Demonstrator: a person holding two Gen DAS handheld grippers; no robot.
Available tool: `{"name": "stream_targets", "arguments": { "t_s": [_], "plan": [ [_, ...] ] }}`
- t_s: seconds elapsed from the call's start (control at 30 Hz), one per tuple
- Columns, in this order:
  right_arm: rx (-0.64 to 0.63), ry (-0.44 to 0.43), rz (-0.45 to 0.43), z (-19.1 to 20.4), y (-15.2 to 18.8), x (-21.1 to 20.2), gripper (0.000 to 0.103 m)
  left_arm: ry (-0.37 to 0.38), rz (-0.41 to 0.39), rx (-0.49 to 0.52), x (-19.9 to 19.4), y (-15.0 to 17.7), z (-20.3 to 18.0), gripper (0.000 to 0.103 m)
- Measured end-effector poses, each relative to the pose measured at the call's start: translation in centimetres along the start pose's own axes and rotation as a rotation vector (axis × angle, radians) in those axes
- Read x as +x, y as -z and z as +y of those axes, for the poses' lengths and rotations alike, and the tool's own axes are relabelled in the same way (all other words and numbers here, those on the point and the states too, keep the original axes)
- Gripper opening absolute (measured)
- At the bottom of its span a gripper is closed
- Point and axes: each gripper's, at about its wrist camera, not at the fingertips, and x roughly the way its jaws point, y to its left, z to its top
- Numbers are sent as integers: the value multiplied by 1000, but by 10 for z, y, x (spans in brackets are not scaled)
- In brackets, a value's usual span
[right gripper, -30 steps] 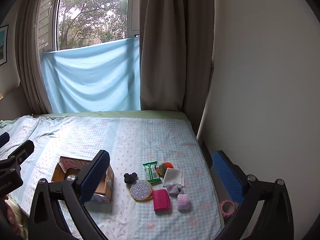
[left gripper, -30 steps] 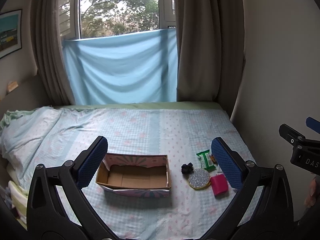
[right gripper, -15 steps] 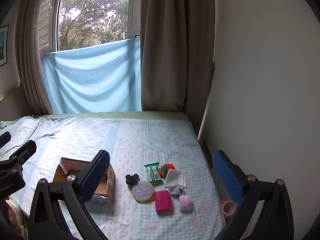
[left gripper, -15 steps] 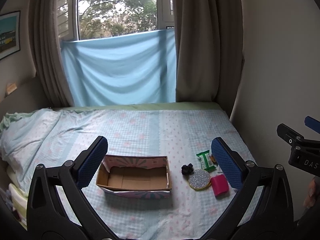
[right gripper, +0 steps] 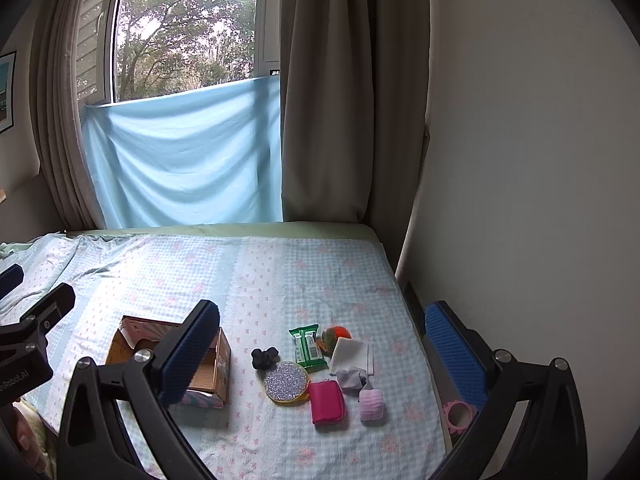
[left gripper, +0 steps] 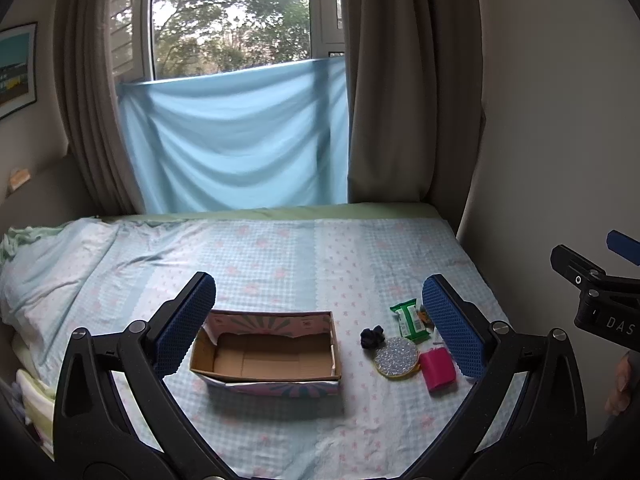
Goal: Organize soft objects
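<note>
A: Start nearest. What are the 2 tools doing?

B: The left gripper (left gripper: 320, 320) hangs above the bed with its blue pads spread wide and nothing between them. The right gripper (right gripper: 324, 348) is likewise released and empty, held well above the sheet.

A: And just beyond them?

B: The cardboard box (left gripper: 268, 354) sits on the checked bedsheet (right gripper: 280, 280), open side up and looking empty. To its right lies the cluster: a pink pouch (right gripper: 327, 401) touching a glittery round disc (right gripper: 287, 381), a pale pink roll (right gripper: 372, 403) just beside the pouch, a grey scrap of cloth (right gripper: 351, 377), a white pad (right gripper: 349, 353), a dark scrunchie (right gripper: 264, 357), a green packet (right gripper: 307, 343) and an orange-green bit (right gripper: 334, 334) behind it.

A: So nothing is sorted yet?

B: I judge not; everything lies outside the box. The likely step is a 1st pick with the right tool, since the cluster lies on its side.

A: How should it go?

B: Take an outlying piece, the pink roll or the pouch, coming straight down with the fingers straddling it, then close gently. Soft things squash and slip, and the sheet could get pinched too. Farther back, the blue cloth (right gripper: 184, 156) hangs across the window.
</note>
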Motion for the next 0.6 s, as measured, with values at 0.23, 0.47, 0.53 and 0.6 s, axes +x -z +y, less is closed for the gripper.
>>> {"name": "stream_targets", "arguments": {
  "t_s": [0.23, 0.47, 0.53, 0.6],
  "plan": [
    [-1, 0, 1, 0, 0, 1, 103, 3, 1, -3, 1, 0, 0, 103],
    [-2, 1, 0, 2, 0, 1, 103, 6, 2, -6, 2, 0, 1, 103],
    [-2, 1, 2, 2, 0, 1, 103, 6, 1, -7, 2, -1, 2, 103],
    [-3, 1, 1, 3, 0, 2, 103, 6, 2, -7, 2, -1, 2, 103]
  ]
}}
